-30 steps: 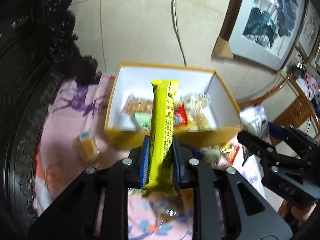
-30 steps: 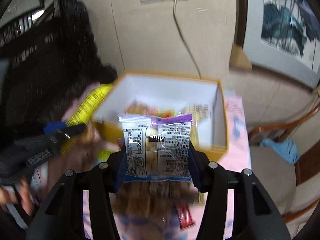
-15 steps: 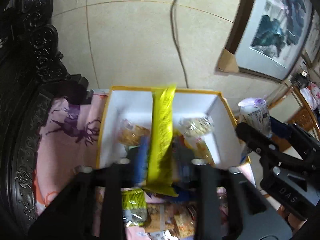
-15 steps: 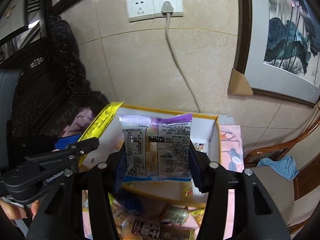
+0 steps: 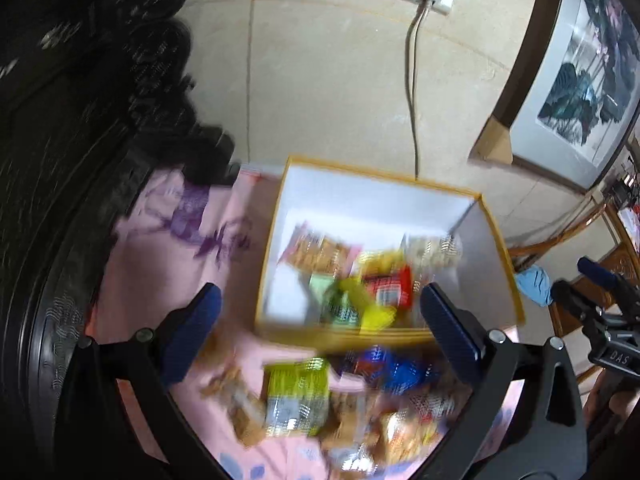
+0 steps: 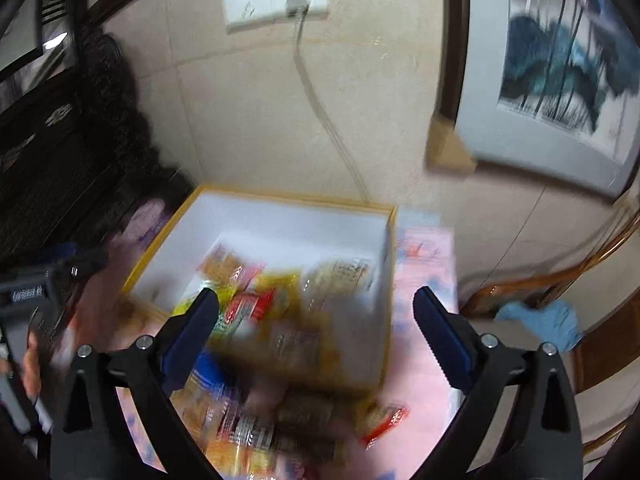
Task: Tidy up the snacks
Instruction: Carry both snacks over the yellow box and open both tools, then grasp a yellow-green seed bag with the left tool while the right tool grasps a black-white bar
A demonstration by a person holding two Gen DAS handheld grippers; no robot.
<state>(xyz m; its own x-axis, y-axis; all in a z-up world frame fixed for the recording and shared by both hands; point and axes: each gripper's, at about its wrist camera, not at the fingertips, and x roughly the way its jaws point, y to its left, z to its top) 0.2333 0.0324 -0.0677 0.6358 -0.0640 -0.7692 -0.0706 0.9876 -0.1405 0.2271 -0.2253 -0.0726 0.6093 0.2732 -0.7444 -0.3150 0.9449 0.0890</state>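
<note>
A yellow-rimmed white box [image 5: 360, 192] [image 6: 280, 216] sits on a pink cloth and holds several snack packs. The yellow bar [image 5: 366, 304] lies blurred inside it near the front wall. The clear pack with dark print [image 6: 296, 340] shows blurred over the box's front. My left gripper [image 5: 320, 332] is open and empty above the box's front edge. My right gripper [image 6: 316, 328] is open and empty over the box too. Loose snacks [image 5: 320, 400] [image 6: 260, 428] lie on the cloth in front of the box.
A dark carved wooden chair [image 5: 60, 160] stands at the left. A tiled wall with a socket and cable [image 5: 412, 80] is behind the box. A framed painting [image 6: 560, 60] leans at the right, above a wooden chair with a blue cloth [image 6: 544, 320].
Both grippers have opened. The yellow bar left my left gripper and the clear pack left my right one; both dropped toward the box.
</note>
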